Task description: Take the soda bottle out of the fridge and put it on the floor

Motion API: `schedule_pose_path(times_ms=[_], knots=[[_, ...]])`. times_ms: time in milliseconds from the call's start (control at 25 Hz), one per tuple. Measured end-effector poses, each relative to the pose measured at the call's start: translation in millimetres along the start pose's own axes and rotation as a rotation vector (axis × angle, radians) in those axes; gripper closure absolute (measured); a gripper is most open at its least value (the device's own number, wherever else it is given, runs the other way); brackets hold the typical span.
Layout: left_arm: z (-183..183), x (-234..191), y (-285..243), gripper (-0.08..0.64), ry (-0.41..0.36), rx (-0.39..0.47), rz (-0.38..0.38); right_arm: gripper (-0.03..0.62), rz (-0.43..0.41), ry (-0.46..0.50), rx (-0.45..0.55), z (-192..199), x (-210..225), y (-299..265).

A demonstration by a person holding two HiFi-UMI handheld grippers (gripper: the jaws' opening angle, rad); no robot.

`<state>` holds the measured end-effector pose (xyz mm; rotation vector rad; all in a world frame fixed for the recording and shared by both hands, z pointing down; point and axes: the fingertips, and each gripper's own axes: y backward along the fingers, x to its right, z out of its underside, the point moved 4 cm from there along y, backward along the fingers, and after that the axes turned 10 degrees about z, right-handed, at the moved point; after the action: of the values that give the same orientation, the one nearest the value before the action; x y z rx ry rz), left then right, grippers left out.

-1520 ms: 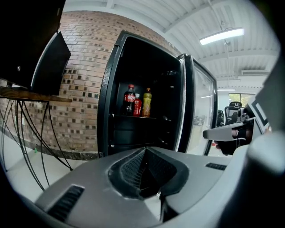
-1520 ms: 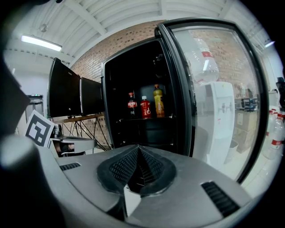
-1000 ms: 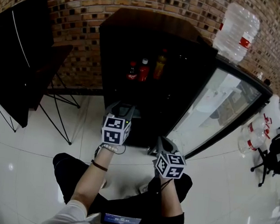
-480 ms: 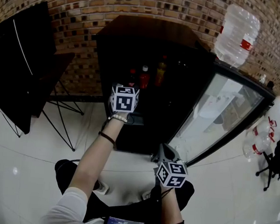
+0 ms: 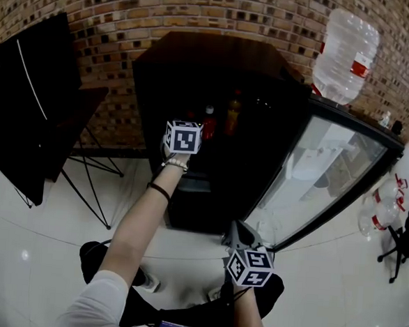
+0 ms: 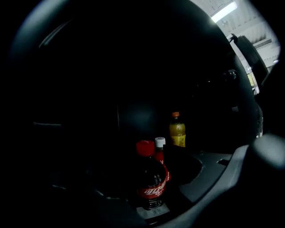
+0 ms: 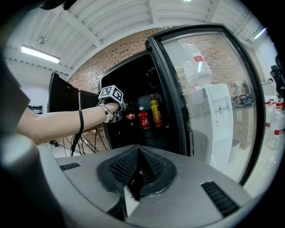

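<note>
Three bottles stand on a shelf inside the open black fridge (image 5: 219,55). In the left gripper view the nearest is a dark cola bottle (image 6: 150,178) with a red cap. Behind it stand a white-capped red bottle (image 6: 159,148) and a yellow bottle (image 6: 177,131) with an orange cap. My left gripper (image 5: 188,123) reaches into the fridge. Its jaws are open wide, the cola bottle stands between them, and the pads do not press on it. My right gripper (image 7: 136,178) hangs low in front of the fridge, shut with nothing in it.
The fridge's glass door (image 5: 323,167) swings open to the right. A large water jug (image 5: 345,47) sits on a dispenser behind it. A black panel on thin metal legs (image 5: 28,91) stands at the left. White tiled floor (image 5: 46,225) lies in front, by my legs.
My left gripper has risen from in front of the fridge and reached in to the bottle shelf. The right gripper has sunk a little toward me.
</note>
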<state>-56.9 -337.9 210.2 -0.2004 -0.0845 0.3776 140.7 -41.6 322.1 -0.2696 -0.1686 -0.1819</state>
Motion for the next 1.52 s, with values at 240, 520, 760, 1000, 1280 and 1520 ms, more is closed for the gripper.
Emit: schedule_pose_path(times_ms=[240,520,760,1000,1280,1520], knots=[[7,-7,-8,0.339,0.007,-0.043,-0.004,0.565,-0.004,-0.004,0.003,-1,-1,0],[6,-3,-10,0.396,-0.025,-0.038,0.000,0.564,0.000,-0.003,0.002,-1,-1,2],[1,3,-4,0.417,0.013,-0.018,0.041,0.565,-0.003,-0.003,0.005,-3,0,3],[-1,20,34,0.419,0.024,0.051,0.094,0.565,-0.008,0.005,0.002,-2,-1,3],[21,57,96,0.419,-0.002,0.078,0.202,0.565,-0.013,0.027,0.000,-1,-7,4],[78,79,137,0.420,-0.008,0.028,0.262,0.565,-0.019,0.052,-0.016,5,-14,1]])
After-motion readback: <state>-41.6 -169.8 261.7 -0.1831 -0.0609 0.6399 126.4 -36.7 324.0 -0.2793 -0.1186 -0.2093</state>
